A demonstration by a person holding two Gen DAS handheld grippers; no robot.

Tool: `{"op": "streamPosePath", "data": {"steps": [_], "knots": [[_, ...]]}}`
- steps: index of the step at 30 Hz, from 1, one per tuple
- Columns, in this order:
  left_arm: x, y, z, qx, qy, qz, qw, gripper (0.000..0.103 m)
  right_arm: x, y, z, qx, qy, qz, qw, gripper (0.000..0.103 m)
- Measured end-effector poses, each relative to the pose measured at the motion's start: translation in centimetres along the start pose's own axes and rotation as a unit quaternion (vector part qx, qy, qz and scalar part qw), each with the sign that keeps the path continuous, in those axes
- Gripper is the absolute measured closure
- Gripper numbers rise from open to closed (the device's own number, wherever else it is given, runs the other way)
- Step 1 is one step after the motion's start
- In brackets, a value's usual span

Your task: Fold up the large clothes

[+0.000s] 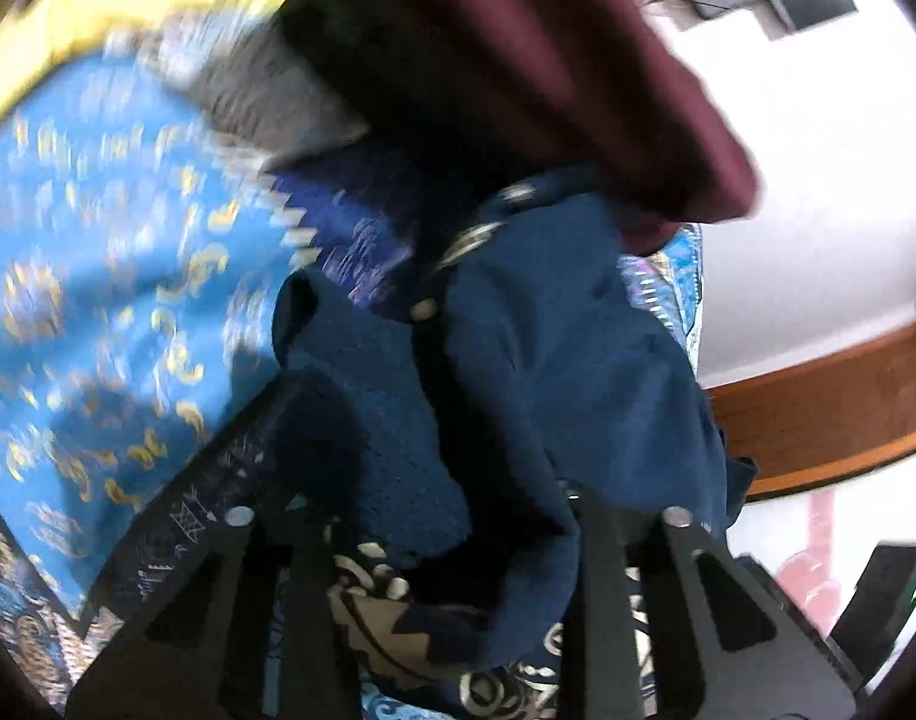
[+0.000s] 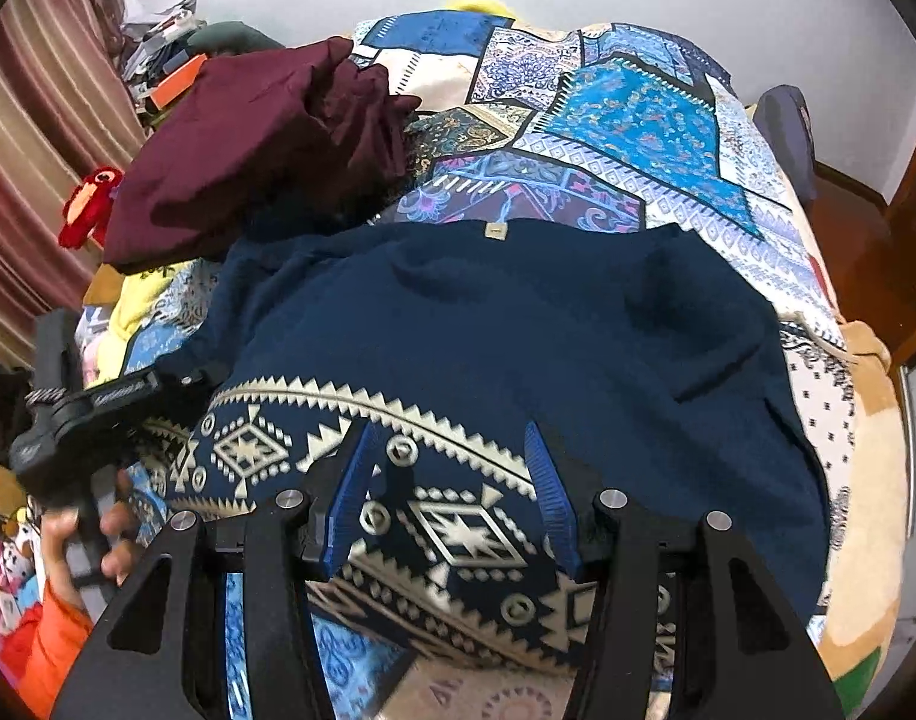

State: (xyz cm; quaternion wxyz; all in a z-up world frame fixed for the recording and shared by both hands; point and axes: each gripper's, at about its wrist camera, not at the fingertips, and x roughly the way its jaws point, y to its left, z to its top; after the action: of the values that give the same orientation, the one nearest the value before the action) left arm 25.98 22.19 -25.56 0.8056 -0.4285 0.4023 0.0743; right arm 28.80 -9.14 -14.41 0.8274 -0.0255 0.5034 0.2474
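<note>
Fabric bunches over your left tongs [image 1: 434,516], so you cannot tell whether they grip the navy garment [image 2: 518,324]. It lies spread on the patchwork bed [image 2: 638,120], its patterned hem toward you. Beside it sits a maroon cloth [image 2: 248,144]. Your right tongs [image 2: 458,504] stand wide open over the hem, holding nothing. Folding seems underway; next, close on the hem and carry it across.

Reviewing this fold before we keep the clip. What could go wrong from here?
1. The right tool is open over the navy garment's patterned hem, so a close may pinch one layer only.
2. The maroon garment lies beside the navy one and could get caught in the fold.
3. The left wrist view is blurred and buried in cloth.
</note>
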Motion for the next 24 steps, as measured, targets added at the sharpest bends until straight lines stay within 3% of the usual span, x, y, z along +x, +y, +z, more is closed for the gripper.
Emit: {"op": "streamPosePath", "data": {"steps": [2,5,8,14,17,21,24], "knots": [[-1.3,-1.9,0.0,0.032,-0.023,0.001,0.9992,0.085,0.7,0.1,-0.1,0.002,0.009,0.004,1.000,0.055],[-3.4,-3.6,0.4,0.038,-0.037,-0.044,0.9976,0.087,2.9,0.9,-0.9,-0.014,0.050,0.008,0.999,0.054],[-4.9,-6.5,0.7,0.054,-0.037,-0.081,0.9945,0.087,3.4,1.3,-1.7,-0.026,0.045,-0.006,0.999,0.054],[-6.7,-13.9,-0.1,0.126,-0.056,-0.099,0.9855,0.087,0.6,-1.9,-1.8,0.032,0.040,0.062,0.997,0.054],[-7.5,-18.6,-1.2,0.177,-0.071,-0.101,0.9764,0.087,-2.3,-4.4,-2.9,0.051,0.007,0.059,0.997,0.054],[-7.2,-26.1,-4.4,0.268,-0.090,-0.094,0.9544,0.087,-5.4,-8.1,-5.2,0.059,-0.027,0.011,0.998,0.053],[-5.6,-30.6,-7.3,0.325,-0.077,-0.099,0.9375,0.087,-5.7,-11.5,-7.1,0.094,-0.020,-0.007,0.995,0.053]]}}
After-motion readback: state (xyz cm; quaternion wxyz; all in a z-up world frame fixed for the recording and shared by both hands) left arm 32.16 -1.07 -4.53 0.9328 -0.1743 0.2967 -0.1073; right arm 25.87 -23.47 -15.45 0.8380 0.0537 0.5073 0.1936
